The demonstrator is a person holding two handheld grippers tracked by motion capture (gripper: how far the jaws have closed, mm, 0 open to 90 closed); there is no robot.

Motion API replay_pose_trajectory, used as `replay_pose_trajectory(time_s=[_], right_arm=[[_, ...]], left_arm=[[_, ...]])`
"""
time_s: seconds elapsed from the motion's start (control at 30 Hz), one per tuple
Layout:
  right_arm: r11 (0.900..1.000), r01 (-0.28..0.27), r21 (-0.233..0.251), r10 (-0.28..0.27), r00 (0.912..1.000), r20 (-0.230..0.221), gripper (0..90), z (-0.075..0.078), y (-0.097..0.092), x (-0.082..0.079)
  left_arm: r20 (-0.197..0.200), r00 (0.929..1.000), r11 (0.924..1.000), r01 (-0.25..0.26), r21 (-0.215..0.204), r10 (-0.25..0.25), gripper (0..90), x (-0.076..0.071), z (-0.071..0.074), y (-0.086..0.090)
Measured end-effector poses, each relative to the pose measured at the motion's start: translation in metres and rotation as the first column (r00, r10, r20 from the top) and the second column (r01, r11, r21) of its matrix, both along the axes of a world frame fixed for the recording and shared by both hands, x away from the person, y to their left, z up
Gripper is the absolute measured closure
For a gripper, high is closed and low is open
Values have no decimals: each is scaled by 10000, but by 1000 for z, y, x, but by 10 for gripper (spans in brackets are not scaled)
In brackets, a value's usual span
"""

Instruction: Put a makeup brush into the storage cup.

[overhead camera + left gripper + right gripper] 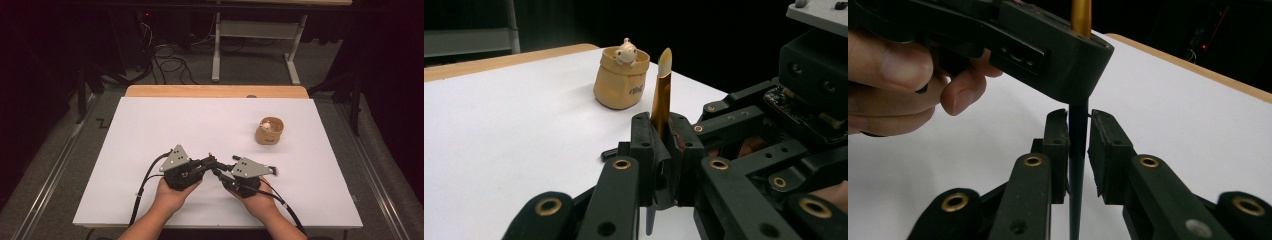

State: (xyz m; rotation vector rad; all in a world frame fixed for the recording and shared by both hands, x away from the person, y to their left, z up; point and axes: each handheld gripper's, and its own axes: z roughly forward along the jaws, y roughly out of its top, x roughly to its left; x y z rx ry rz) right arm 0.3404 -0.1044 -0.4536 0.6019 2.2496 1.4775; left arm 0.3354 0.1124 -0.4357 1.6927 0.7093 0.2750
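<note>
Brush [661,95] stands upright, clenched by left gripper [663,145], right gripper [1079,135] jaws nearly closed

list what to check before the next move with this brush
1. Left gripper clamped on the brush: ok, jaws shut on its gold ferrule.
2. Dark handle between the right gripper jaws: ok.
3. Right pads pressing the handle: not ok, a thin gap shows beside one pad.
4. Brush upright, pale tip up: ok.
5. Tan holder standing upright, apart from both grippers: ok.
6. Room in the holder for the brush: cannot tell, a small figure sits in its mouth.
</note>
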Motion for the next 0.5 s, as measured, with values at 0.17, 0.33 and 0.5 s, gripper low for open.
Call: replay_pose_trajectory(time_s=[0.17, 0.33, 0.5], right_arm=[[10000, 26, 32, -26, 10000, -69, 823, 0, -1, -1], [10000, 30, 55, -30, 10000, -54, 841, 1, 0, -2], [10000, -8, -6, 8, 10000, 53, 846, 1, -1, -1]], left_arm=[[1, 10000, 10000, 3, -11, -3, 835, 0, 0, 0], [-16, 10000, 10000, 17, -47, -17, 834, 0, 0, 0], [-33, 10000, 9999, 4, -105, -4, 829, 0, 0, 0]])
